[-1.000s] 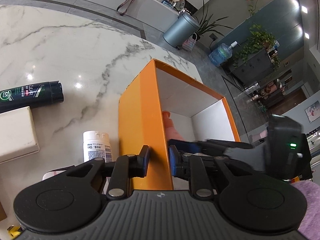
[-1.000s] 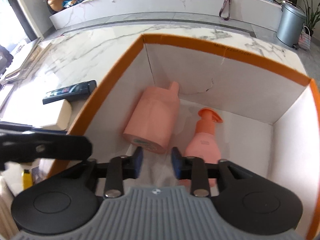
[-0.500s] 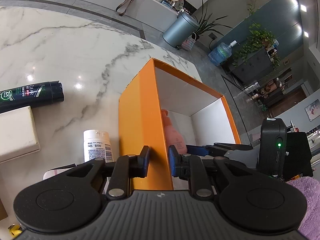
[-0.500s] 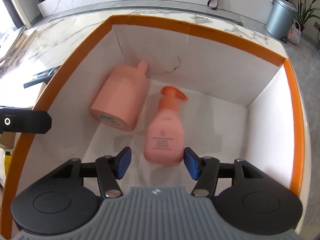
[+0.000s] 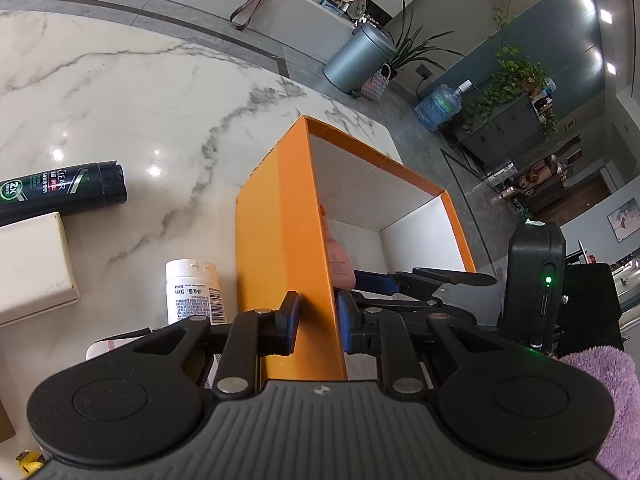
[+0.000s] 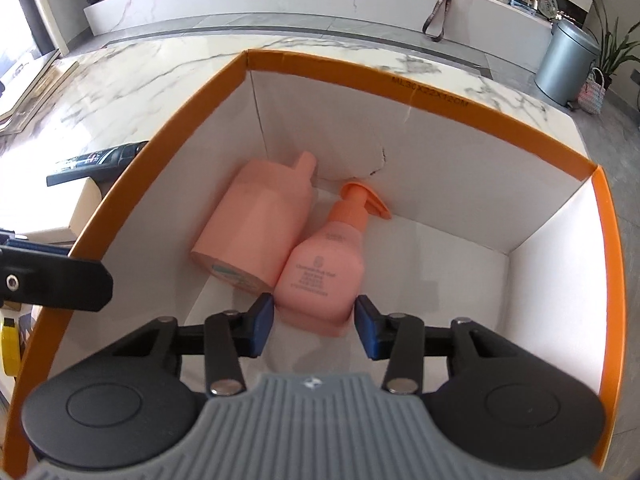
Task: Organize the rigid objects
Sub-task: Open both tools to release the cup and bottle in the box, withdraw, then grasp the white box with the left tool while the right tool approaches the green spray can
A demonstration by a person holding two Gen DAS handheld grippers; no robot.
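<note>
Left gripper [image 5: 318, 320] first: clamped tight on the near wall of the orange box [image 5: 280, 248], one pad outside, one pad inside, cardboard pinched between. Sits on the marble table [image 5: 120, 92], that box, open side up.

Over to the right gripper [image 6: 314, 324]: hangs inside the box, pointing steeply down. Jaws just closing a little, yet loose, straddling the base of the pink pump bottle [image 6: 320, 272] without pressing on it, a clear gap showing at the right-hand pad.

Down on the white box floor: pump bottle flat on its side, nozzle toward the far wall, touching the bigger pink bottle [image 6: 256, 232] on its left. Also on its side, that bigger one, cap aimed at the far corner.

Outside, left of the box: a white labelled bottle [image 5: 192, 292] just beside the orange wall, then a cream box [image 5: 32, 264] and a dark shampoo bottle [image 5: 60, 192] lying farther out, close together.
</note>
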